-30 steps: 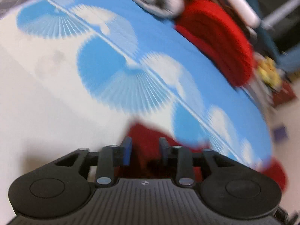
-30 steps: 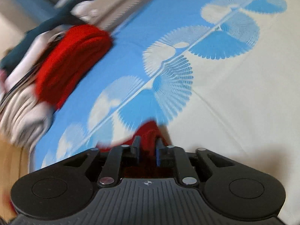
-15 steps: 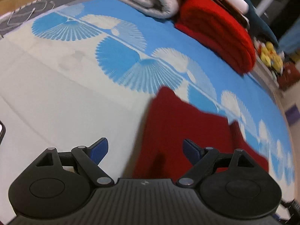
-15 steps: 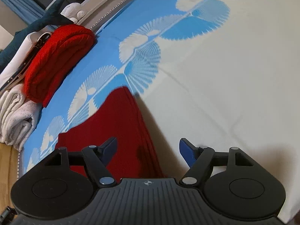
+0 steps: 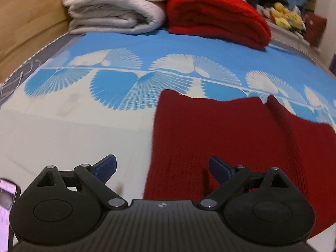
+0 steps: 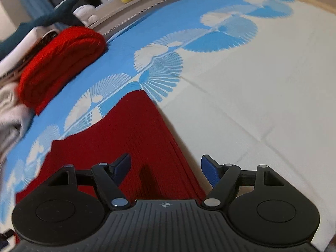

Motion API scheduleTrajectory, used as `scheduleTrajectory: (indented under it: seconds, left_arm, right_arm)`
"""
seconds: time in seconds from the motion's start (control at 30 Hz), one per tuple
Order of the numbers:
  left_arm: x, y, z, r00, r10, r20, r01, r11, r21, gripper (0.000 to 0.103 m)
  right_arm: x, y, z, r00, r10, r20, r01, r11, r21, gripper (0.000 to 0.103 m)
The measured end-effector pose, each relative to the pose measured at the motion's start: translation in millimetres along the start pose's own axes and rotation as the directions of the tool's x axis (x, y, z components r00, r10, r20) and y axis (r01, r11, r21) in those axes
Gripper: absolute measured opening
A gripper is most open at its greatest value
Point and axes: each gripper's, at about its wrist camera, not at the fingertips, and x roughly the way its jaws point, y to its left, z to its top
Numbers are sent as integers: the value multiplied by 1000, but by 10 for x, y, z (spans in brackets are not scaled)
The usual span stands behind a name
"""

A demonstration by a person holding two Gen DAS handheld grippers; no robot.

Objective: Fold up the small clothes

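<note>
One dark red knitted garment (image 5: 231,134) lies flat on the bedsheet (image 5: 73,130), which is cream near and blue with white fan shapes far. Two folded piles sit at the far edge: one bright red knit (image 5: 216,14) and one stack of cream blankets (image 5: 117,6). A single phone (image 5: 7,201) shows at the near left; its screen text is too small to read. The left gripper (image 5: 162,169) is spread wide, holding nothing, over the garment's left edge. The right gripper (image 6: 166,170) is equally wide and empty, over the garment's right edge (image 6: 147,138).
</note>
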Motion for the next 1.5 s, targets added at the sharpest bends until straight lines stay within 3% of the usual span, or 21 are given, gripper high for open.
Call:
scheduleTrajectory:
  seconds: [0.1,0.13,0.2,0.23,0.27,0.3,0.47,0.57,0.63,0.7,0.73,0.8,0.87,0.93,1.03,1.13,1.17,1.23,1.27,1.37,1.5]
  left_arm:
    - [101,-11,22,999,-31,-26,31,999,7,65]
    - [145,-5,31,998,-52,-47,53,999,4,49]
    - [176,25,22,995,-83,-62,83,997,-1,28]
    - [166,44,17,996,-70,-52,71,997,3,14]
    - [161,68,18,997,-67,-49,67,998,2,14]
    - [142,125,21,995,-87,-51,86,996,-23,13]
    - [15,423,-6,992,-119,-41,115,990,-84,12]
    - [105,550,-74,987,-134,-88,124,986,-115,13]
    - [143,504,-111,988,-122,-97,114,990,-84,13]
    - [151,448,-138,990,-111,-92,107,993,-51,14]
    - [141,421,-149,991,-109,-83,107,994,-34,18]
    - [115,397,-166,994,-91,-68,89,996,-31,39]
    - [62,415,-188,992,-94,-79,90,995,-46,86]
    - [-6,467,-236,987,-133,-94,124,988,-94,95]
    - [-64,493,-326,959,-253,-129,240,965,-108,95]
    - [8,364,-392,957,-233,-174,230,972,-39,91]
    - [28,315,-414,962,-206,-178,209,978,-3,76]
    - [57,279,-441,955,-220,-198,229,973,23,56]
    - [53,289,-448,956,-219,-198,225,974,8,50]
    - [55,387,-467,955,-220,-200,225,974,-2,40]
    - [76,559,-519,952,-227,-204,225,974,-29,42]
  right_arm:
    - [79,73,-18,1000,-19,-16,18,998,-64,75]
    - [114,98,-35,999,-19,-35,16,996,-85,75]
    - [156,168,-86,997,-11,-70,1,992,-129,64]
    - [149,205,-108,998,-8,-67,-3,987,-161,48]
    - [132,243,-126,998,-8,-55,-3,980,-200,26]
    - [105,276,-133,999,-8,-45,-2,972,-234,16]
    - [-139,136,-15,998,52,20,-47,980,-194,14]
    - [0,-75,32,999,29,-44,-35,990,-134,14]
    - [138,-117,-3,995,23,-99,-37,989,-144,14]
    - [134,-88,-33,997,27,-75,-39,986,-162,14]
    - [123,-77,-38,997,35,-69,-47,984,-170,15]
    - [99,-96,-36,996,55,-65,-65,985,-158,22]
    - [66,-138,-26,994,79,-74,-88,988,-129,58]
    - [26,-170,-24,990,111,-91,-120,987,-109,66]
    - [-13,-173,-57,987,111,-116,-127,982,-141,70]
    - [6,-150,-145,986,69,-151,-101,972,-212,69]
    - [22,-156,-164,983,70,-171,-107,971,-216,64]
    - [40,-161,-176,977,69,-199,-112,971,-209,48]
    - [27,-159,-174,979,61,-192,-103,970,-219,37]
    - [11,-239,-132,978,67,-200,-108,974,-199,24]
    - [81,-407,-103,965,111,-237,-140,984,-110,24]
